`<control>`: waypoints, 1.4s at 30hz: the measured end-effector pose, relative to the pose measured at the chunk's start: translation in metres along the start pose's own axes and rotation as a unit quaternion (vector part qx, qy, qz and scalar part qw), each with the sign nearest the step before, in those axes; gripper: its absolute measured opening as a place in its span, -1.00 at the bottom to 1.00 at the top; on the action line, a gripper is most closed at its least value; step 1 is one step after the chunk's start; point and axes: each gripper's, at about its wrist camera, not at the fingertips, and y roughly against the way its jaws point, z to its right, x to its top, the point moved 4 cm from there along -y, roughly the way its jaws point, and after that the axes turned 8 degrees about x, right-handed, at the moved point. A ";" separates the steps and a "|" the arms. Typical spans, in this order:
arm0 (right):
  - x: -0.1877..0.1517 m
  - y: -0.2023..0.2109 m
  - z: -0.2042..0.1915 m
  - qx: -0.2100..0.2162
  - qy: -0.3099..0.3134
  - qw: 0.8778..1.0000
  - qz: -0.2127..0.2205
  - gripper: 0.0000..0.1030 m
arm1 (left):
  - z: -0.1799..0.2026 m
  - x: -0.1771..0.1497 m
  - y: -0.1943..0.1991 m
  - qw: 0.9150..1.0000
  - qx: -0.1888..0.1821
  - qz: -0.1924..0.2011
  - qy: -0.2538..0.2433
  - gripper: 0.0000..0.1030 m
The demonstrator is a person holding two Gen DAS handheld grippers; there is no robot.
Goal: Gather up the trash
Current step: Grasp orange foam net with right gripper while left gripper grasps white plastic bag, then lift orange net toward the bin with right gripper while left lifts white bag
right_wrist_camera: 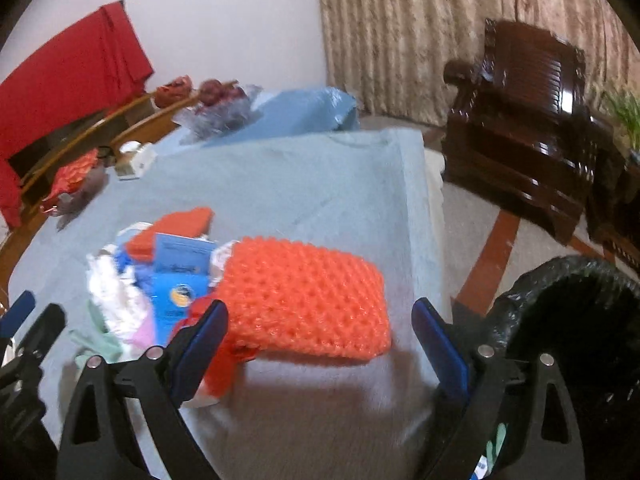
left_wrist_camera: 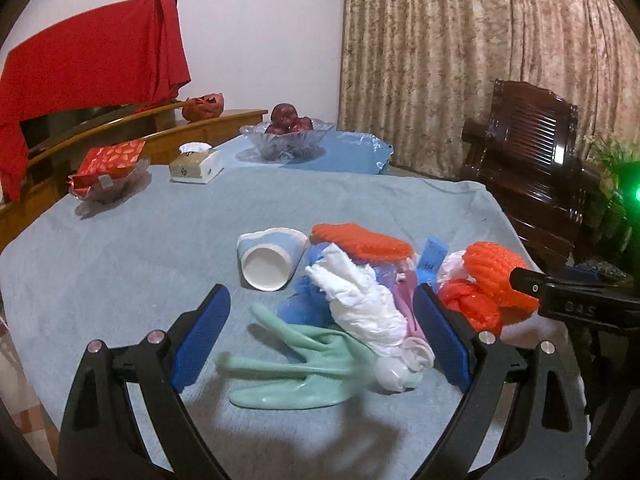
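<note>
A heap of trash lies on the blue-grey tablecloth (left_wrist_camera: 120, 280): a paper cup (left_wrist_camera: 266, 260) on its side, a crumpled white bag (left_wrist_camera: 360, 304), a mint green glove (left_wrist_camera: 296, 364), a blue packet (right_wrist_camera: 182, 276), a red plastic bag (left_wrist_camera: 476, 304) and two orange foam nets (left_wrist_camera: 362, 240). My left gripper (left_wrist_camera: 322, 296) stands open over the white bag and the glove, touching neither. My right gripper (right_wrist_camera: 320, 308) is open around the bigger orange foam net (right_wrist_camera: 308, 300), its pads clear of it. One right finger (left_wrist_camera: 528, 284) shows at the edge of the left wrist view.
A black-lined trash bin (right_wrist_camera: 572, 320) stands off the table's right edge. At the far end are a glass bowl of red fruit (left_wrist_camera: 286, 136), a tissue box (left_wrist_camera: 196, 162) and a dish with a red packet (left_wrist_camera: 108, 176). A dark wooden armchair (right_wrist_camera: 520, 136) is beyond.
</note>
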 end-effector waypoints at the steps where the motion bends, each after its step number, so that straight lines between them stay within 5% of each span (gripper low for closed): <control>1: 0.000 -0.003 0.002 -0.003 -0.002 1.000 -0.004 0.76 | 0.000 0.000 -0.003 1.000 0.000 -0.001 -0.001 0.74; 9: -0.010 -0.031 0.006 0.000 -0.005 0.999 -0.048 0.75 | 0.010 -0.007 -0.021 1.000 -0.009 -0.012 -0.007 0.74; 12: -0.015 -0.038 0.005 0.009 -0.002 0.998 -0.062 0.33 | 0.015 -0.011 -0.026 1.000 -0.014 -0.018 -0.011 0.74; 15: -0.017 -0.039 0.005 0.022 -0.005 0.997 -0.068 -0.45 | 0.019 -0.013 -0.032 0.999 -0.017 -0.025 -0.014 0.69; 17: -0.017 -0.039 0.006 0.030 -0.009 0.997 -0.067 -0.53 | 0.022 -0.014 -0.036 0.999 -0.024 -0.032 -0.017 0.51; 23: -0.015 -0.030 0.002 0.041 -0.001 0.998 -0.052 -0.60 | 0.030 -0.015 -0.051 0.997 -0.042 -0.057 -0.019 0.10; 27: -0.010 -0.019 0.003 0.038 0.000 0.998 -0.040 -0.60 | 0.035 -0.016 -0.056 0.996 -0.051 -0.064 -0.021 -0.46; 30: -0.006 -0.011 0.003 0.040 0.000 0.999 -0.031 -0.60 | 0.035 -0.014 -0.054 0.997 -0.055 -0.058 -0.018 -0.65; 42: 0.005 0.030 -0.003 0.060 0.004 0.998 0.009 -0.60 | 0.035 0.018 -0.002 0.998 -0.064 0.009 -0.002 -0.73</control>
